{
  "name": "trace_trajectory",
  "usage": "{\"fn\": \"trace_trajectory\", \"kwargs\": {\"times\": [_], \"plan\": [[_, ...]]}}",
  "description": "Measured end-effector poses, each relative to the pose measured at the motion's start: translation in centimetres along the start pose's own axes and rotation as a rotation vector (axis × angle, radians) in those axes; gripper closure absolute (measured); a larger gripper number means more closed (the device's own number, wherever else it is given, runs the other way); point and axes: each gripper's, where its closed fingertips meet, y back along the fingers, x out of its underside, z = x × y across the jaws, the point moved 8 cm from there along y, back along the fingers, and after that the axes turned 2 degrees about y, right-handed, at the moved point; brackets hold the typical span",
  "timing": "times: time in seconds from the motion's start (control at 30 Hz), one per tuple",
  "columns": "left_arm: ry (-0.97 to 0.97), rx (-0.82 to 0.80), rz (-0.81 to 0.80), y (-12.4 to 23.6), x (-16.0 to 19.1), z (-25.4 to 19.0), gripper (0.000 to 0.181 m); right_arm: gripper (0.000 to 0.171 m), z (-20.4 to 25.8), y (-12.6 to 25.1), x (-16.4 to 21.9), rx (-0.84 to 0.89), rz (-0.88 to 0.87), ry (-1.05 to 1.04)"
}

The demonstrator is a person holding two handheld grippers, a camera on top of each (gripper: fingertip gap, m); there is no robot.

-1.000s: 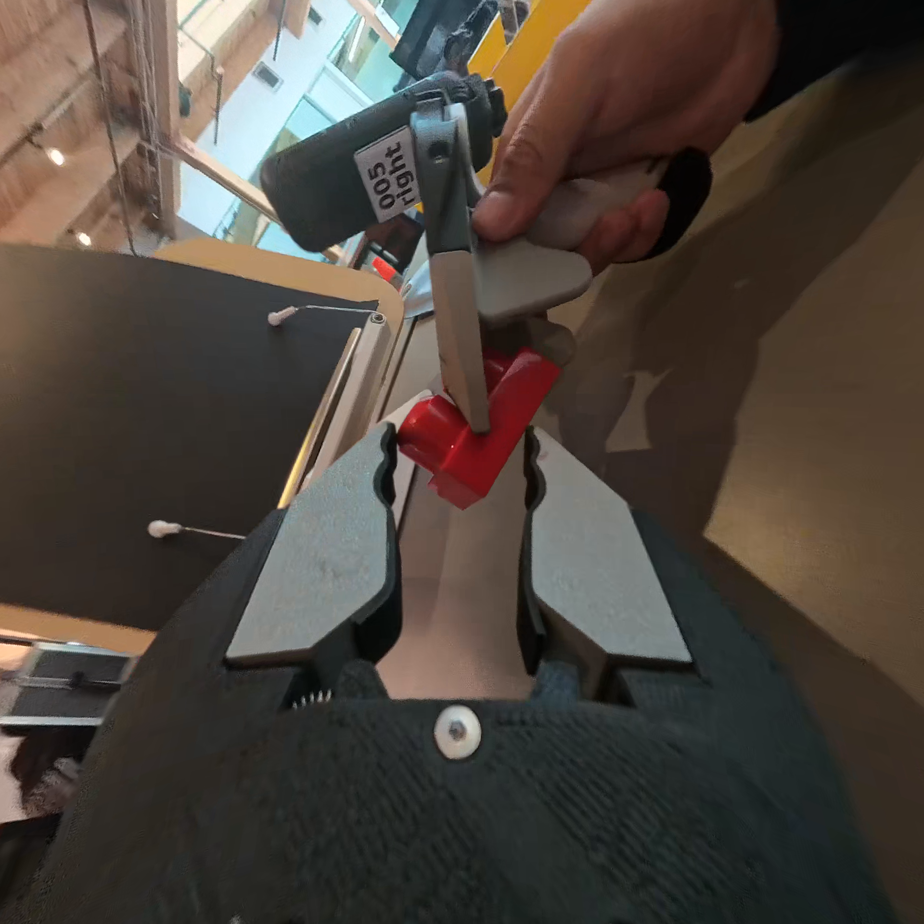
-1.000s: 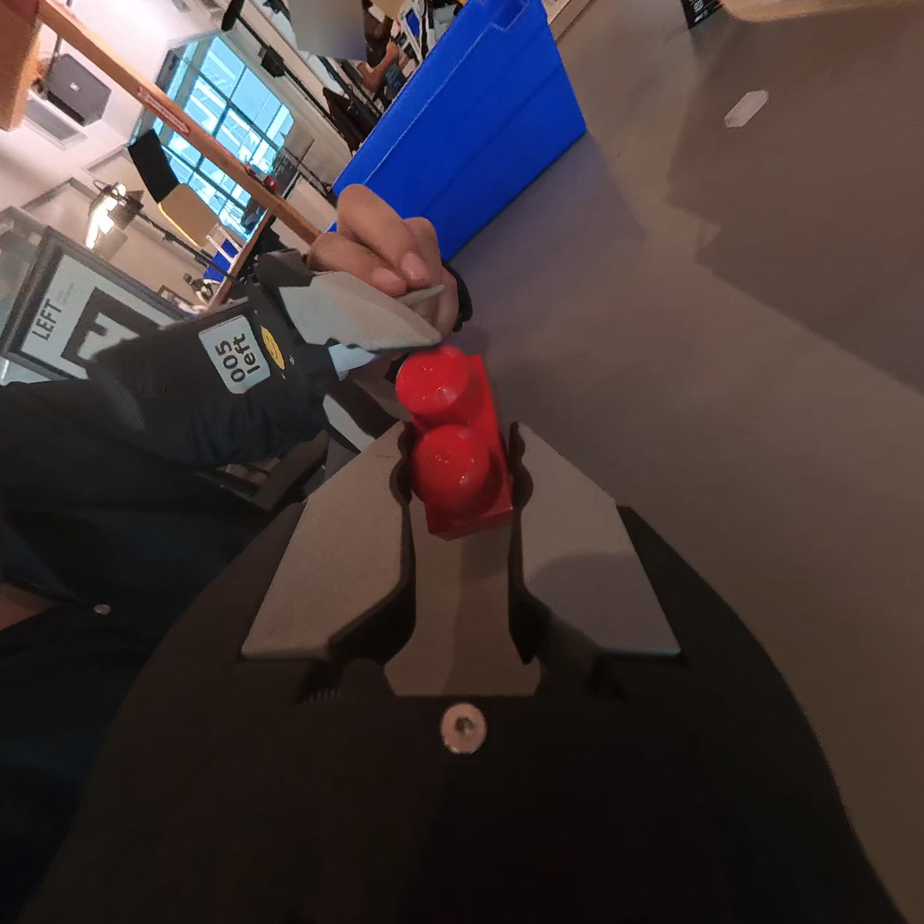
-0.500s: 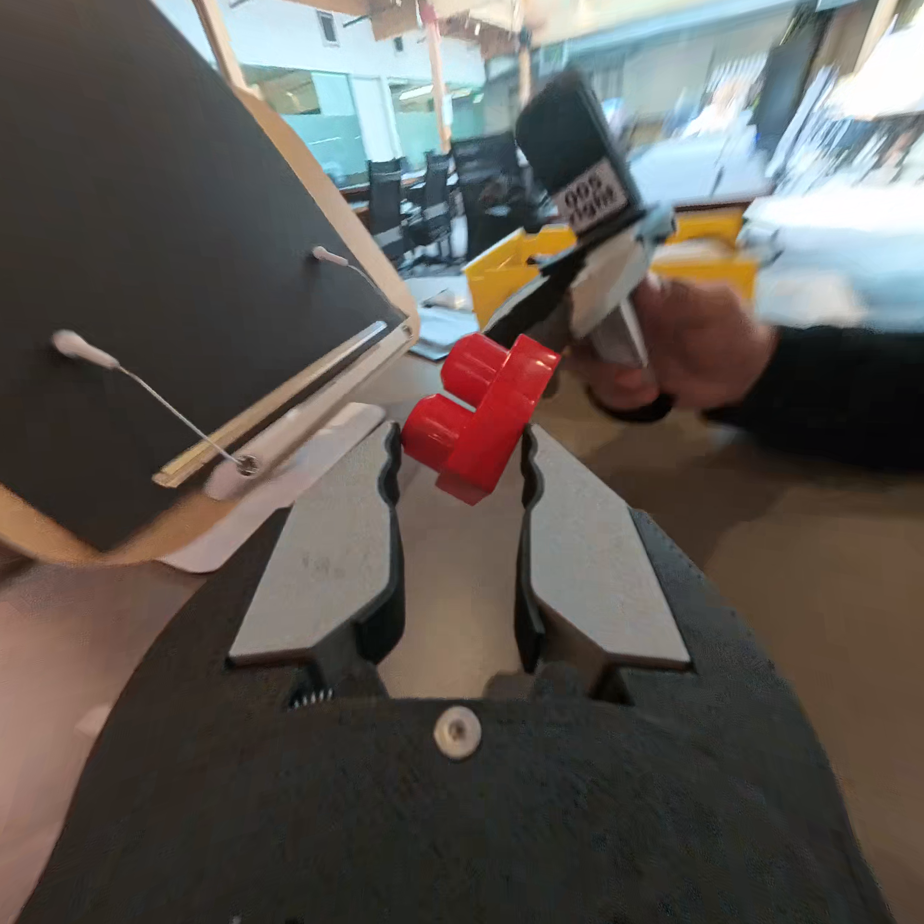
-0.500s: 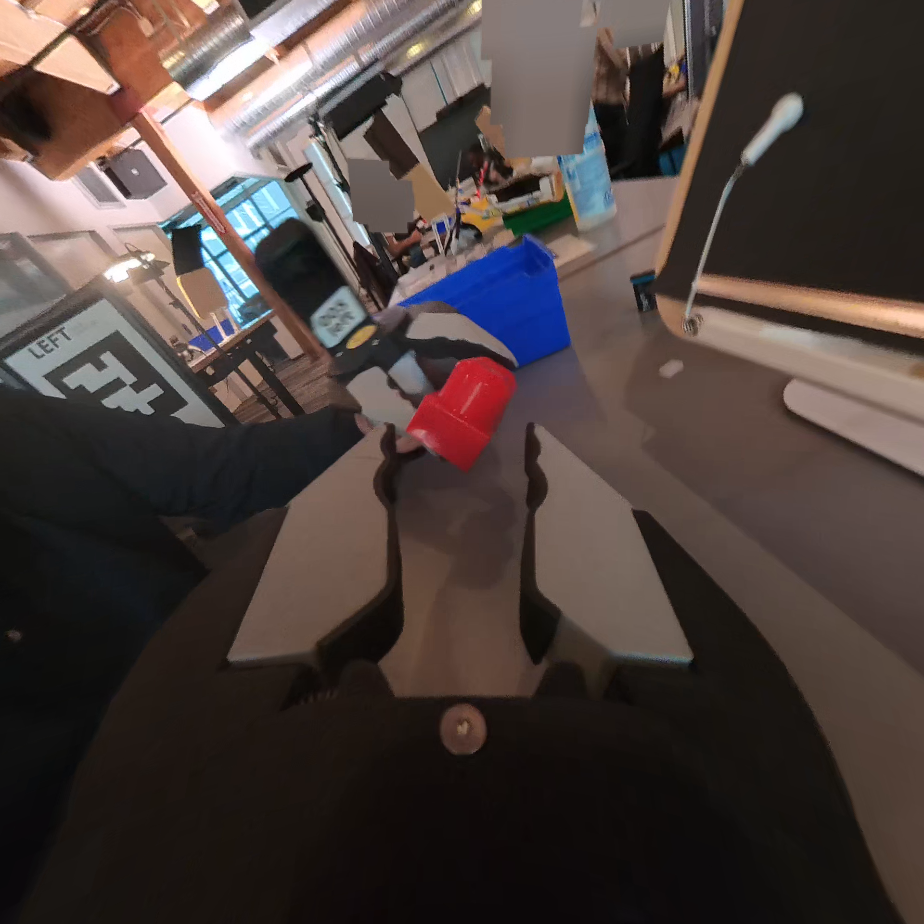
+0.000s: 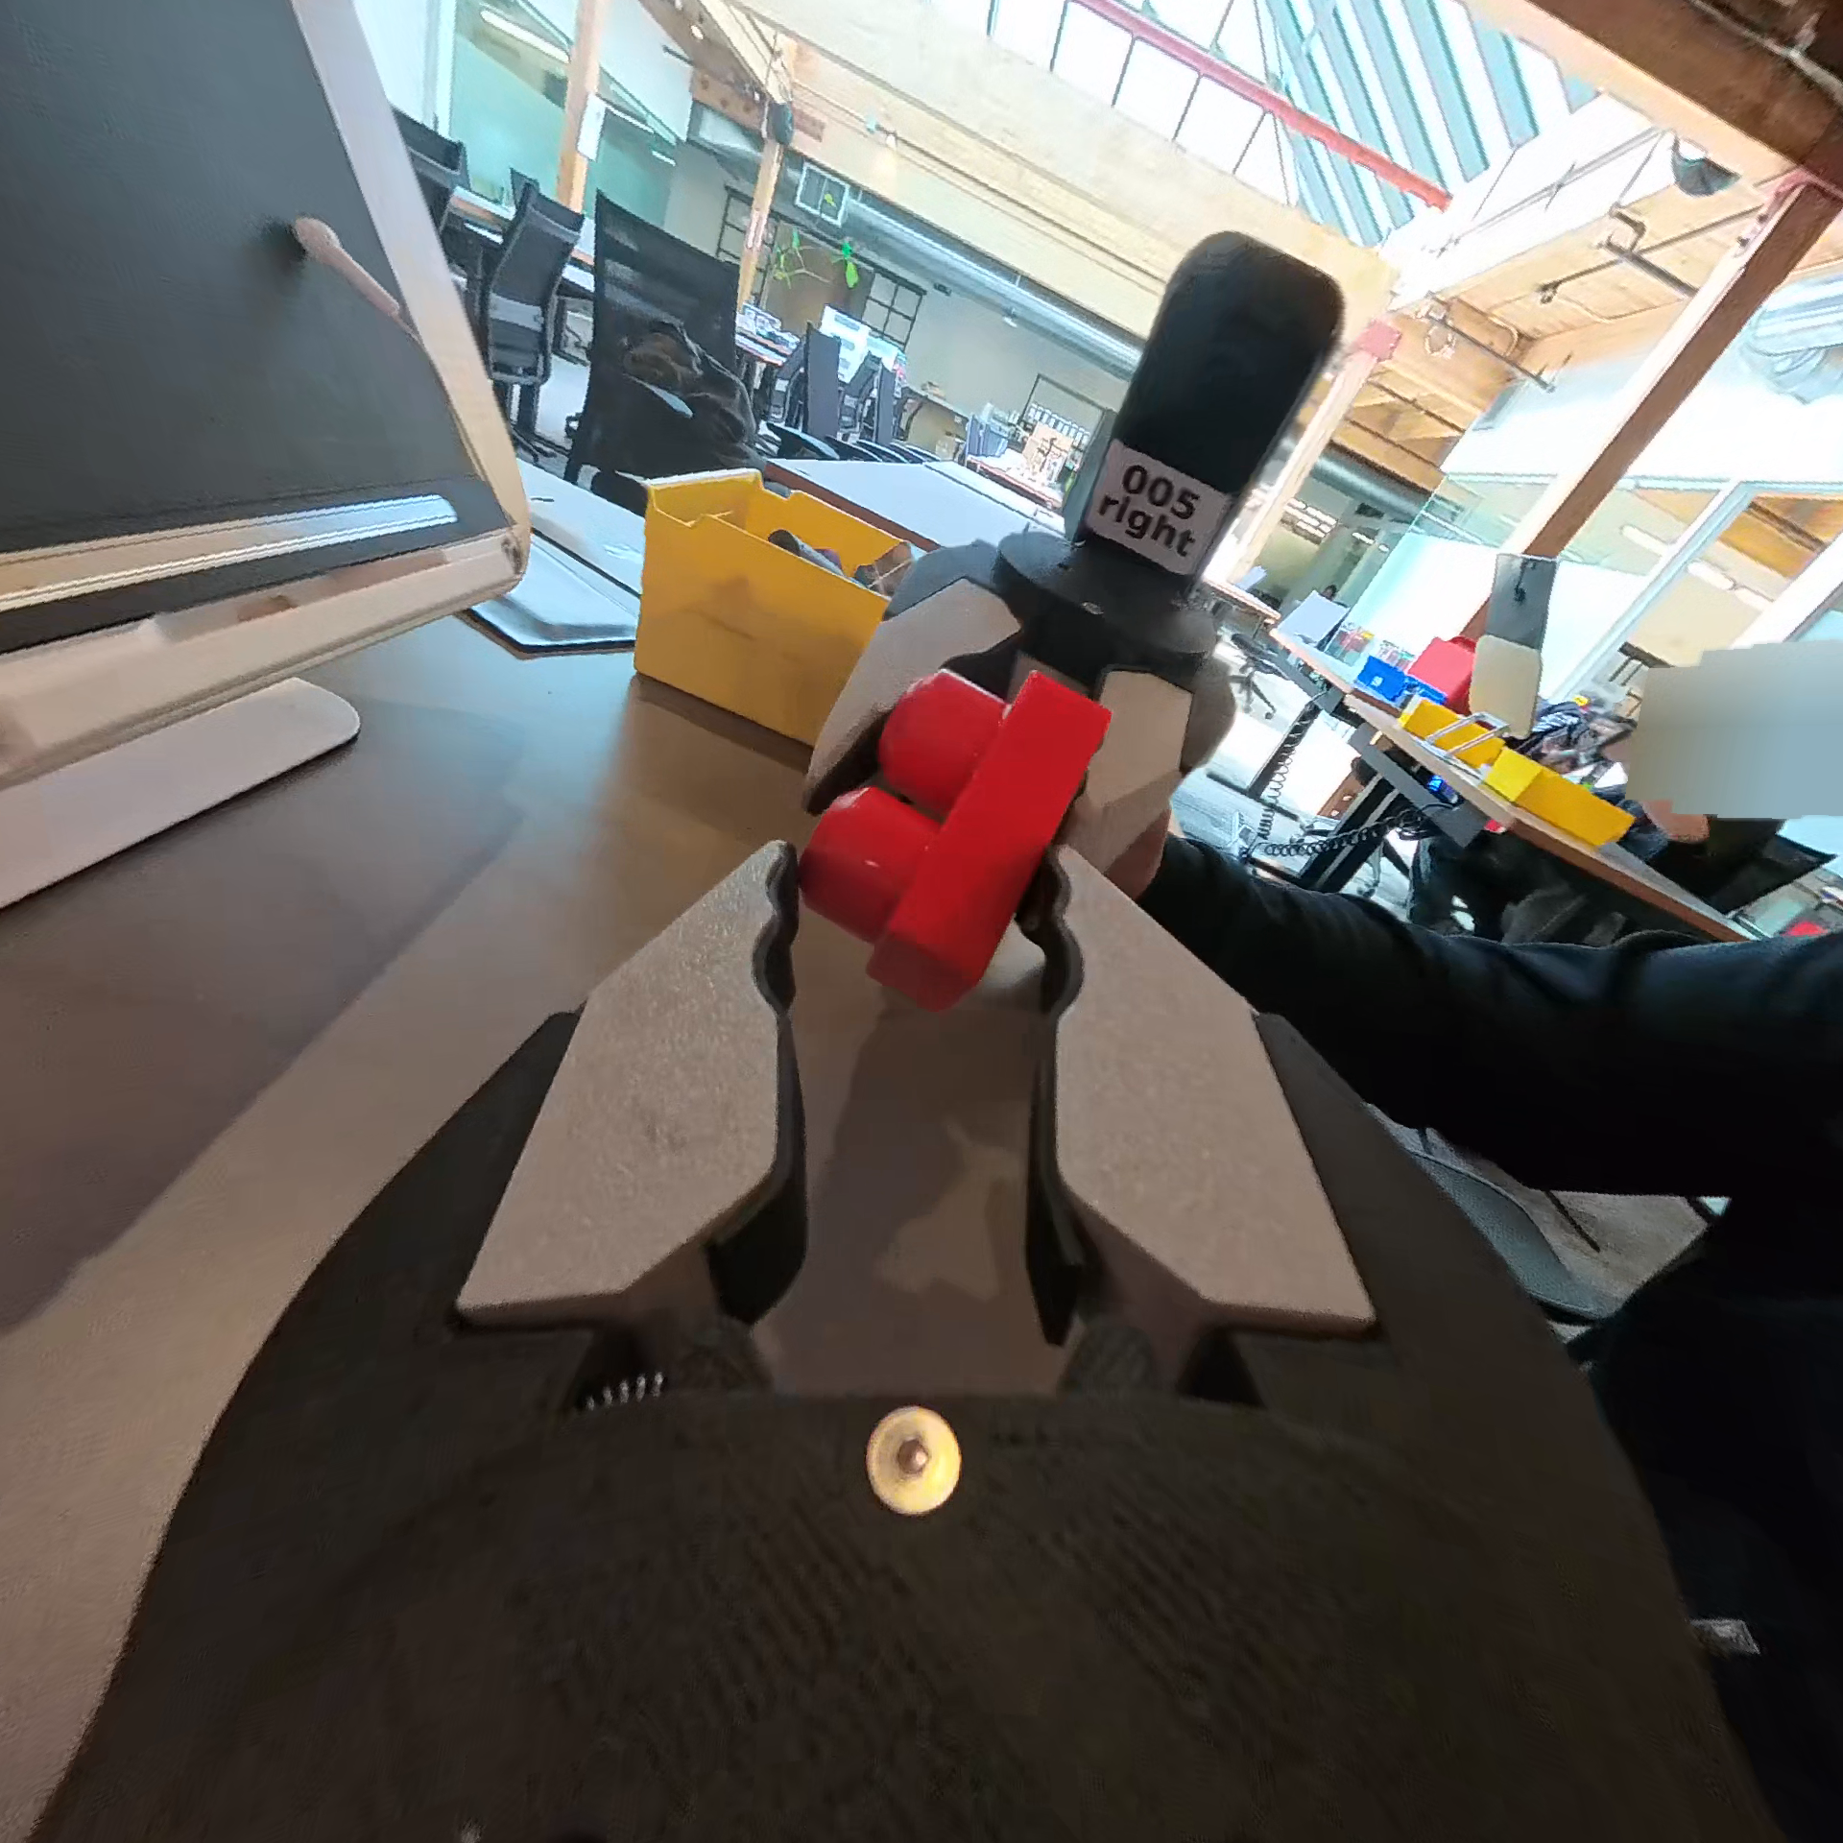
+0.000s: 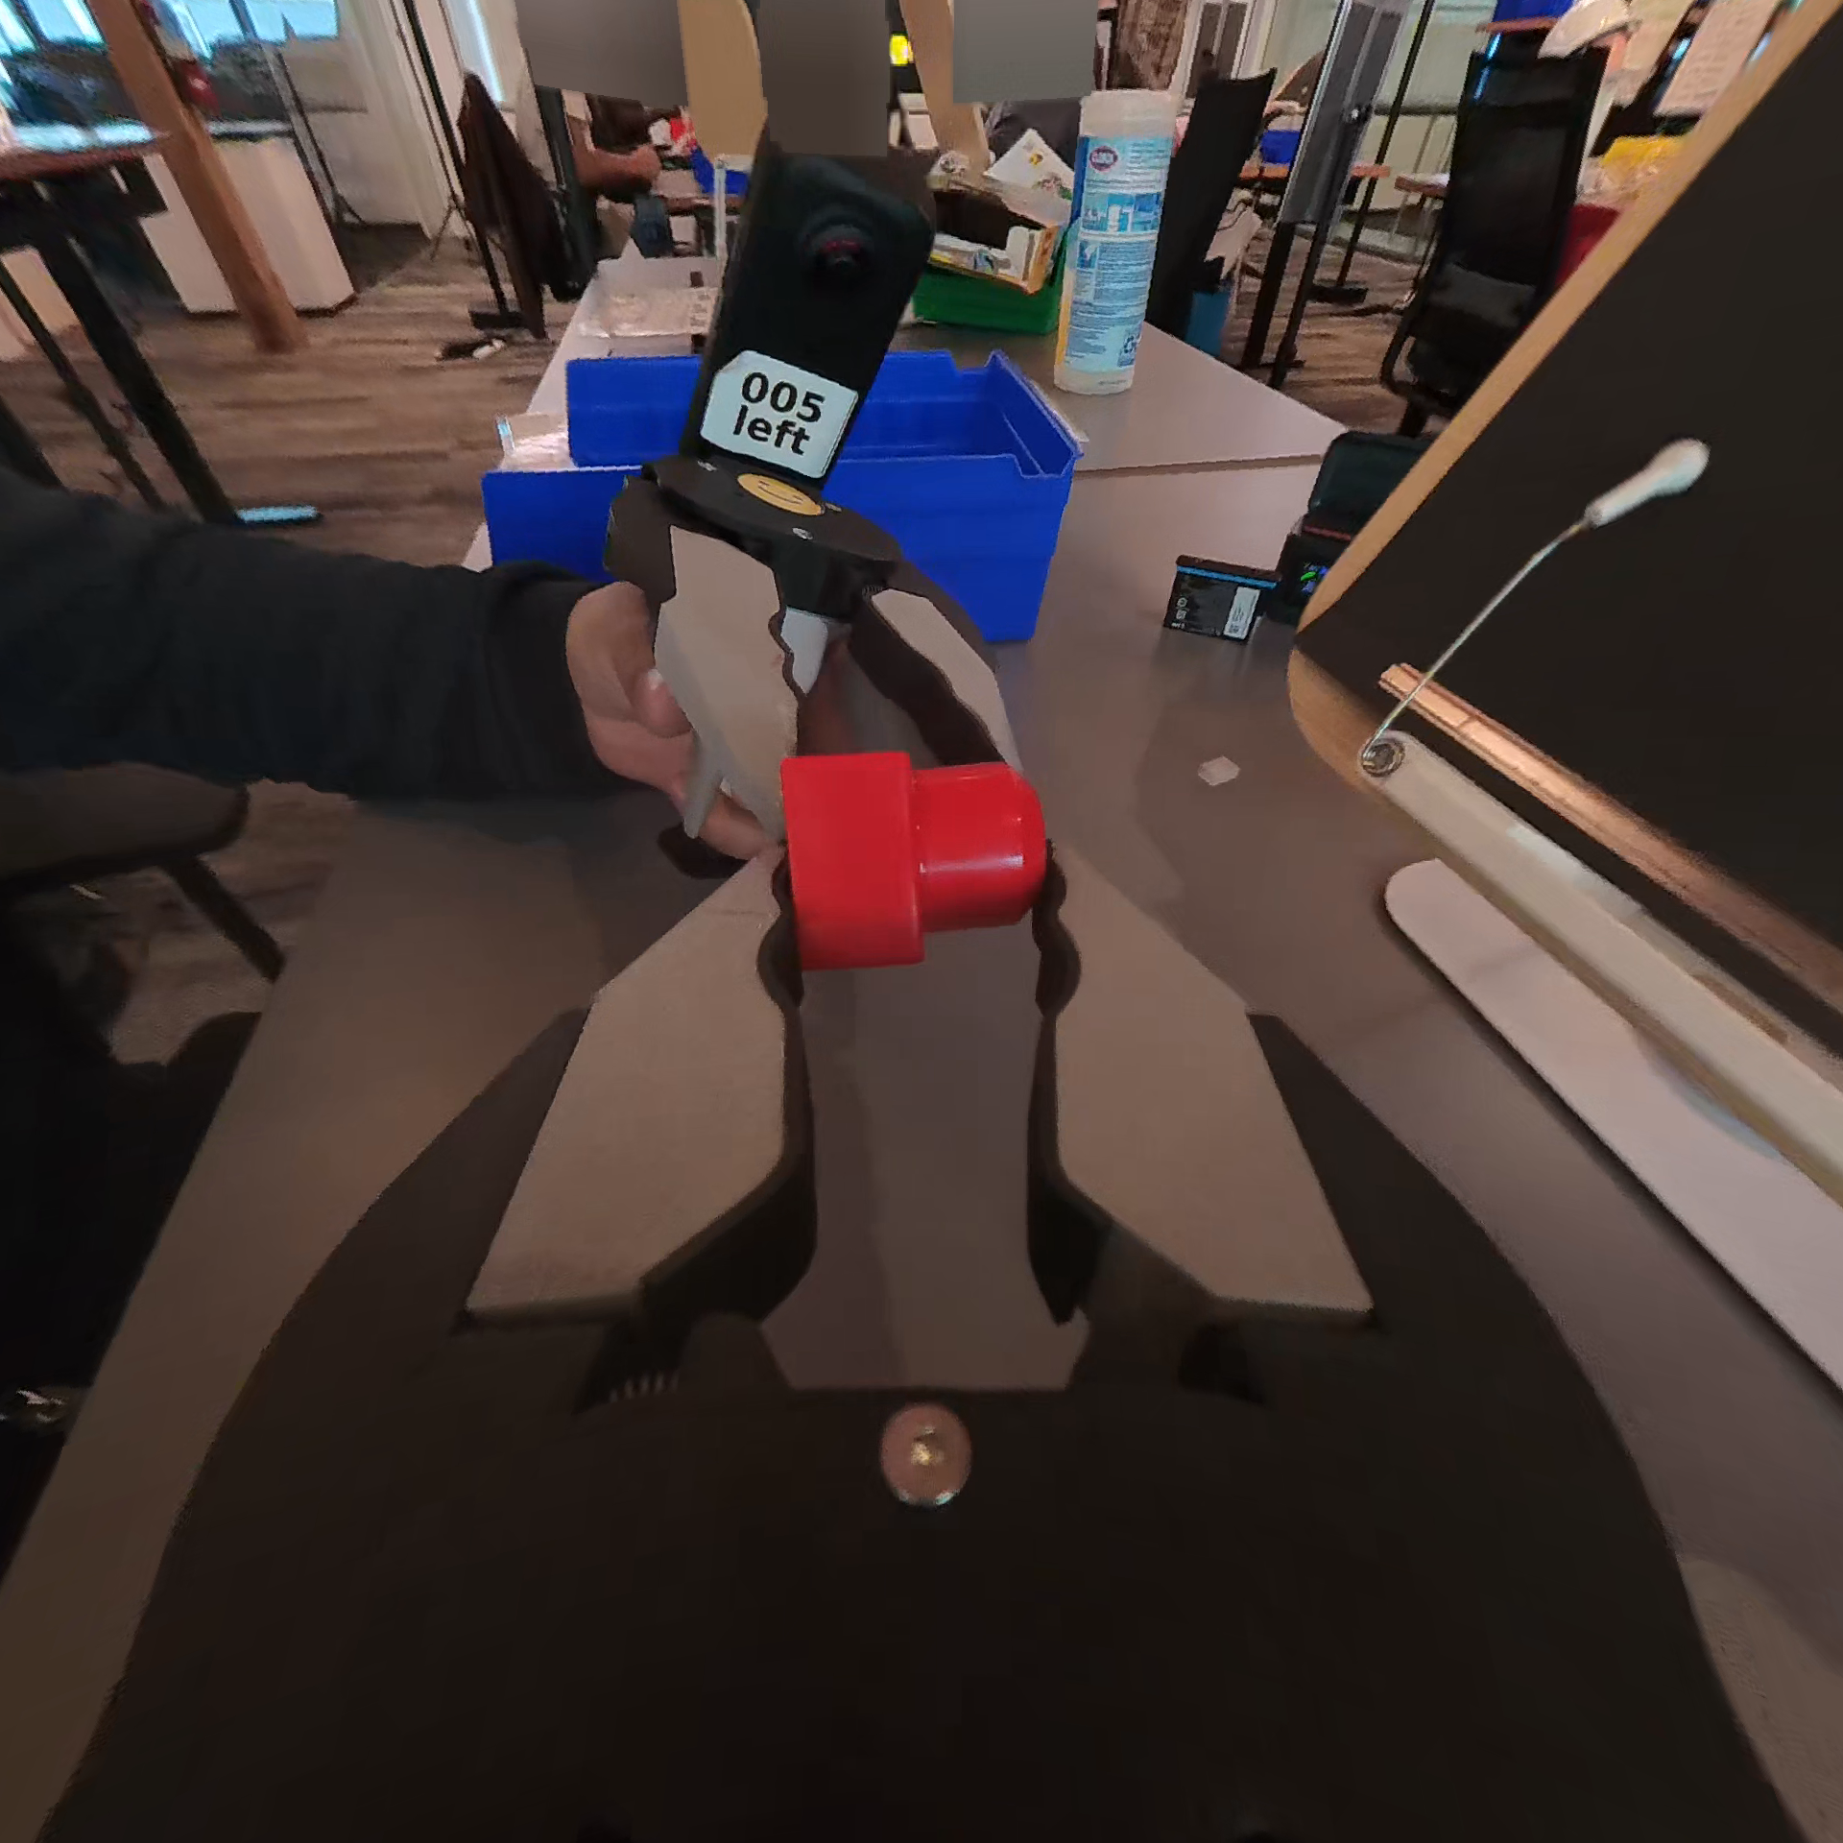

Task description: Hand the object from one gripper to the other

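Note:
A red two-stud brick (image 5: 957,848) is held in the air over the table, between both grippers, which face each other. In the left wrist view my left gripper (image 5: 918,898) is shut on its near end, one finger on a stud and the other on the flat underside. The right gripper (image 5: 997,788) clasps the far end. In the right wrist view the brick (image 6: 878,868) fills the gap of my right gripper (image 6: 913,888) and touches both fingertips. The left gripper (image 6: 868,758) reaches in from behind the brick.
A black board on a white stand (image 5: 199,299) rises at the left, and shows at the right in the right wrist view (image 6: 1646,499). A yellow bin (image 5: 738,618), a blue bin (image 6: 957,469), a white canister (image 6: 1107,239) and a small black box (image 6: 1222,598) stand on the brown table (image 5: 299,898). Less than 4 cm separates the two grippers' tips.
One second ago both grippers held the brick. Half a second ago the right had let go and drawn back. Now it is around the brick's other end, across stud and underside.

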Motion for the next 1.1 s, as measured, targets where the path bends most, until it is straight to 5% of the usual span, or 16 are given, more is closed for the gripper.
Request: {"fn": "trace_trajectory", "kwargs": {"times": [0.2,0.37,0.63,0.83,1.1], "plan": [[-0.175,-0.167,0.038,0.5,0.2,1.0,0.135,0.130,-3.0,0.6,1.5,-0.008,-0.022,-0.286],[-0.526,-0.360,0.191,-0.2,1.6,1.2,0.127,0.129,-4.6,1.8,2.1,-0.083,-0.094,-0.498],[-0.792,-0.456,0.215,-1.4,2.7,0.3,0.114,0.129,-3.9,0.0,3.3,-0.247,-0.036,-0.661],[-0.992,-0.483,0.139,-1.5,2.6,-1.0,0.143,0.129,-2.4,-2.2,3.9,-0.369,-0.007,-0.753],[-0.869,-0.464,0.160,-1.0,1.7,-0.5,0.144,0.128,-2.7,-1.7,3.6,-0.345,-0.027,-0.721]]}}
